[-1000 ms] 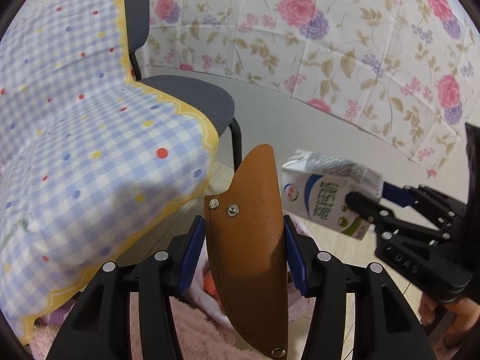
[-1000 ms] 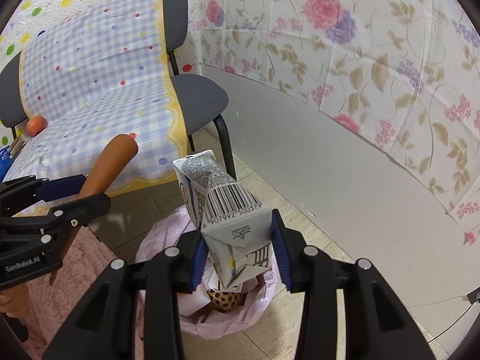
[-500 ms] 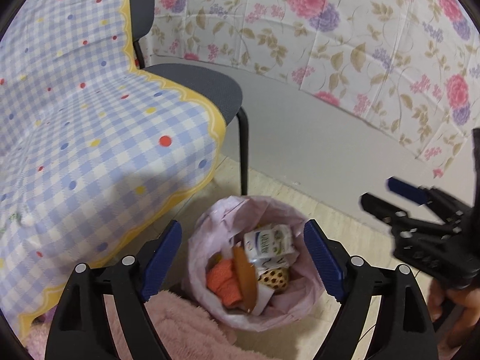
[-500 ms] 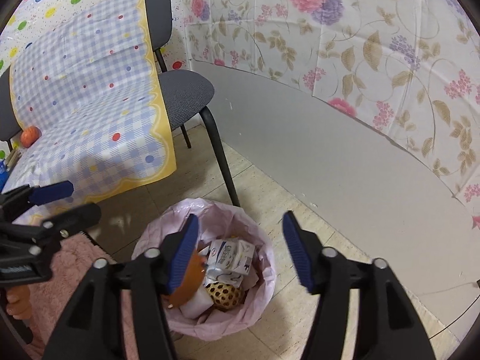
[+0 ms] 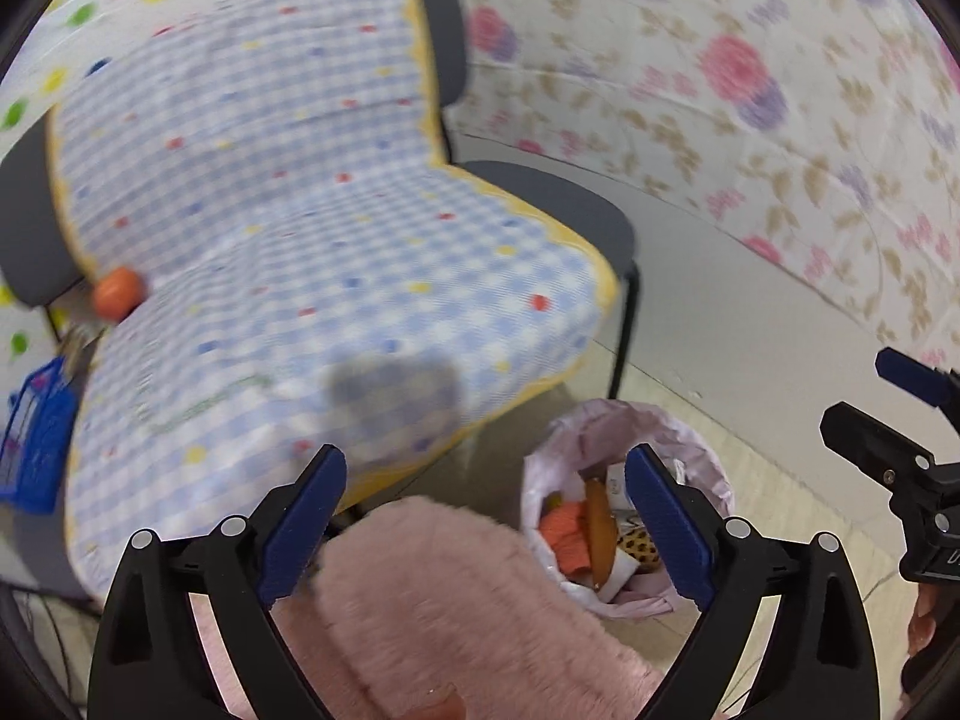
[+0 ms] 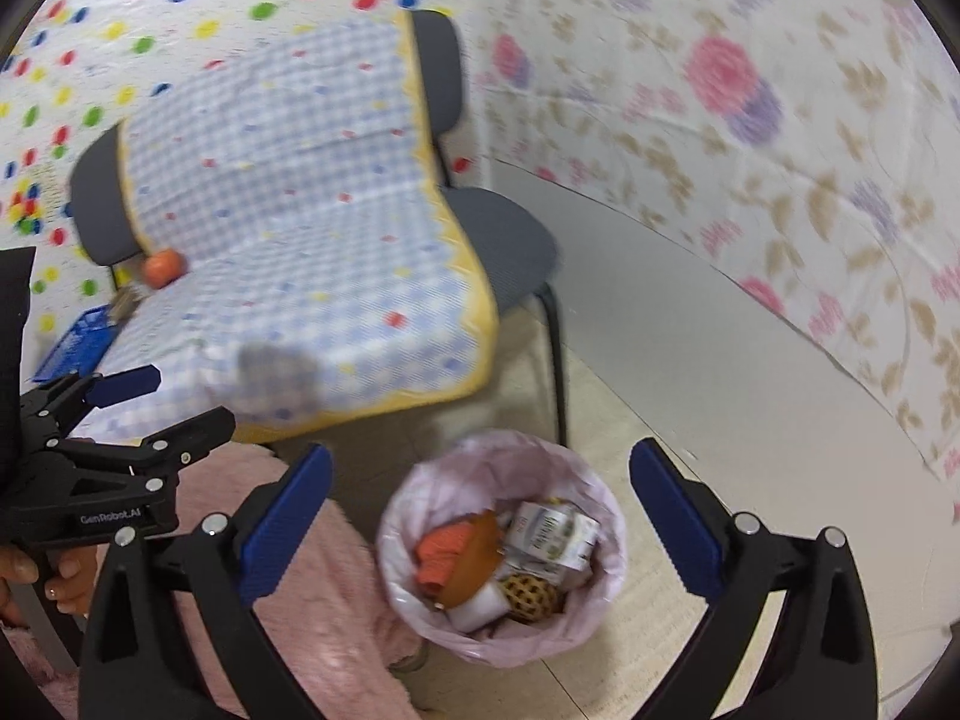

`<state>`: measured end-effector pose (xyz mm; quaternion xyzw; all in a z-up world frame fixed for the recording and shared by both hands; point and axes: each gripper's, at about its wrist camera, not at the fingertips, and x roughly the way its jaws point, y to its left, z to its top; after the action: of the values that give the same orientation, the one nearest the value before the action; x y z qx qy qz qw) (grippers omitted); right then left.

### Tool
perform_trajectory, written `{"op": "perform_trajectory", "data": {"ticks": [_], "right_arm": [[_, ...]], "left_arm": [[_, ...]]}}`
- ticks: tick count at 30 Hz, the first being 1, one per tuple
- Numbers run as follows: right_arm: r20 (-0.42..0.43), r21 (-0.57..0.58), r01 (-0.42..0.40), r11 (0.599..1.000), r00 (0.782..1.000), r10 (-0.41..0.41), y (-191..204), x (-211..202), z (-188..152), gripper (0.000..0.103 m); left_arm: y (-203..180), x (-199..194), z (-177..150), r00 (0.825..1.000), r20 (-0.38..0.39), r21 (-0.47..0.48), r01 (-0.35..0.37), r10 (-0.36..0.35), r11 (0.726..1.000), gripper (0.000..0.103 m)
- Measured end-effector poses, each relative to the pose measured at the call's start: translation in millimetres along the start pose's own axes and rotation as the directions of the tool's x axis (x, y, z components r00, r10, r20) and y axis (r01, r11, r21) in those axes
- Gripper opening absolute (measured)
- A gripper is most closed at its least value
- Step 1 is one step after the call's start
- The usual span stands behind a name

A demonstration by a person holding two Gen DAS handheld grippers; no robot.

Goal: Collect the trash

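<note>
Two hand-held grippers are what we carry, and both are empty. Our left hand-held gripper (image 5: 483, 531) has its jaws opening, spread wide with nothing between them; past its blue pads we see a fluffy pink rug (image 5: 456, 612) on the floor. Our right hand-held gripper (image 6: 480, 522) is opening too, with no thing pinched; it hangs above the trash bin (image 6: 420, 504), which stands on the floor by the rug, just in front of a dark chair (image 6: 510, 246).

The bin has a pale pink liner, and the trash lies inside it: a milk carton (image 6: 552, 534) on top at the right, a brown leather sheath (image 6: 474, 564) leaning beside it, an orange cloth (image 6: 441, 552) on the left, and a small spotted ball (image 6: 528, 597) low in the middle. A checked blue blanket (image 6: 300, 228) with a yellow edge covers the chairs, and an orange fruit (image 6: 162, 267) rests at its far end. The views are blurred.
</note>
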<state>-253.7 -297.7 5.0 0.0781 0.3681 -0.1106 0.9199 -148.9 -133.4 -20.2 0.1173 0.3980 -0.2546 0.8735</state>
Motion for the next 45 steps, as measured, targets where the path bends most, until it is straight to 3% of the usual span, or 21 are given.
{"op": "perform_trajectory", "data": {"ticks": [9, 21, 45], "right_arm": [[0.041, -0.064, -0.099, 0.993, 0.994, 0.102, 50, -3, 40, 0.097], [0.04, -0.194, -0.162, 0.968, 0.984, 0.173, 118, -2, 65, 0.097], [0.022, -0.229, -0.17, 0.958, 0.983, 0.18, 137, 1, 63, 0.097]], "left_arm": [[62, -42, 1, 0.99, 0.036, -0.117, -0.131, 0.136, 0.985, 0.094], [133, -82, -12, 0.952, 0.014, -0.255, -0.291, 0.305, 0.922, 0.094], [146, -93, -19, 0.947, 0.017, -0.273, -0.303, 0.32, 0.913, 0.094]]}}
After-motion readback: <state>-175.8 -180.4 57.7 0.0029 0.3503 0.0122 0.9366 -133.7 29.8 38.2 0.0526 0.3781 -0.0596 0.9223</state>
